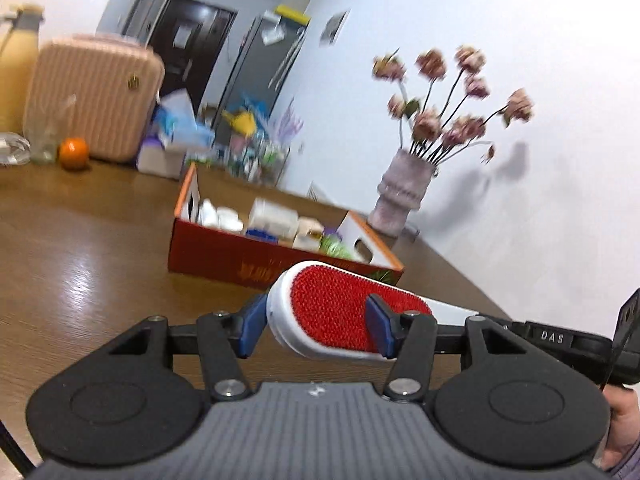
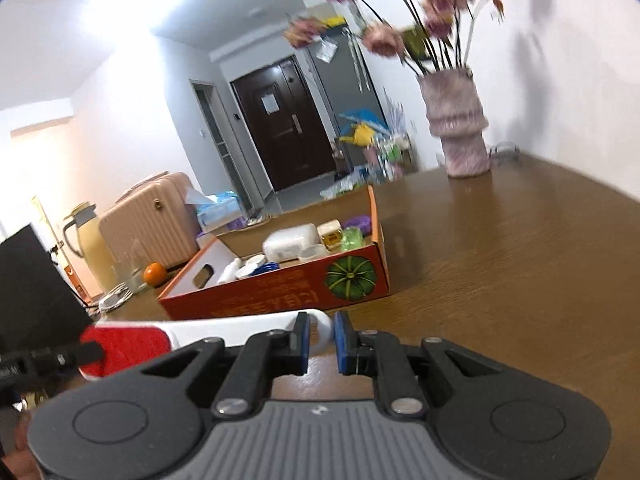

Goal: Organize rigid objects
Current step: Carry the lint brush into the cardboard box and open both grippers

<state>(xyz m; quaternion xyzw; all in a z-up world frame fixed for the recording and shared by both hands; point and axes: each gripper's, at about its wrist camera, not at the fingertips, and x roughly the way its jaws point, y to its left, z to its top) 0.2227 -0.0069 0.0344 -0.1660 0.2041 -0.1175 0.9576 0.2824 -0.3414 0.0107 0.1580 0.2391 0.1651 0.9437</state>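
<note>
Above the brown wooden table [image 1: 80,240], you hold a white lint brush [image 1: 332,316] with a red bristle face between both tools; your left gripper [image 1: 316,326] is closed on the brush's head, one blue pad pressing the white edge and the other lying across the red bristles; your right gripper [image 2: 321,338] has its jaws narrowed around the looped end of the white handle, with the left pad against the handle and a sliver of gap showing at the right pad; the brush hangs clear of the table, just in front of the red cardboard box [image 2: 280,288]; that box sits on the table and holds white bottles and small packets; a pink vase of flowers [image 1: 404,192] stands beyond it near the wall; an orange [image 1: 73,153] lies beside a pink suitcase [image 1: 92,96] at the far side.
</note>
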